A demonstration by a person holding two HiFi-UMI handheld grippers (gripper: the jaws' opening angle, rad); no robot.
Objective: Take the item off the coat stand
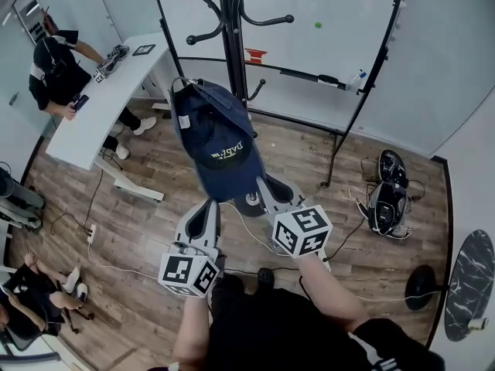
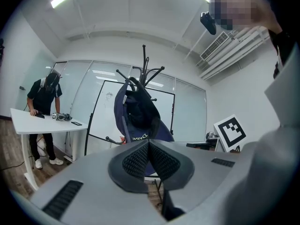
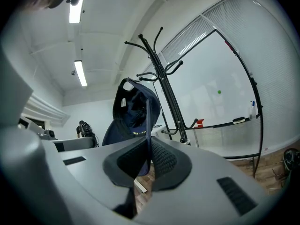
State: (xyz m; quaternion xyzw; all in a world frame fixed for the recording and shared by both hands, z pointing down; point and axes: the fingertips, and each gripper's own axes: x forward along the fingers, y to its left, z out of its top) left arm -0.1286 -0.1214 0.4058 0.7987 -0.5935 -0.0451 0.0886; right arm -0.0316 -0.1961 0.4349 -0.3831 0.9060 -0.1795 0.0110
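A navy baseball cap (image 1: 216, 134) hangs in the air in front of the black coat stand (image 1: 230, 29). My right gripper (image 1: 261, 182) is shut on the cap's brim, whose thin edge runs up from between its pads (image 3: 161, 159). In the right gripper view the cap (image 3: 133, 109) stands left of the coat stand (image 3: 161, 64), its top close to a hook; whether they touch I cannot tell. My left gripper (image 1: 209, 205) sits just below and left of the cap, shut with nothing between its pads (image 2: 136, 161). From there the cap (image 2: 138, 114) shows ahead, before the coat stand (image 2: 144, 74).
A whiteboard on a black frame (image 1: 325, 22) stands behind the coat stand. At the left a person (image 1: 50, 68) stands by a white desk (image 1: 93, 107). A bag (image 1: 387, 192) lies on the wooden floor at the right, and a round black base (image 1: 421, 288) stands nearer.
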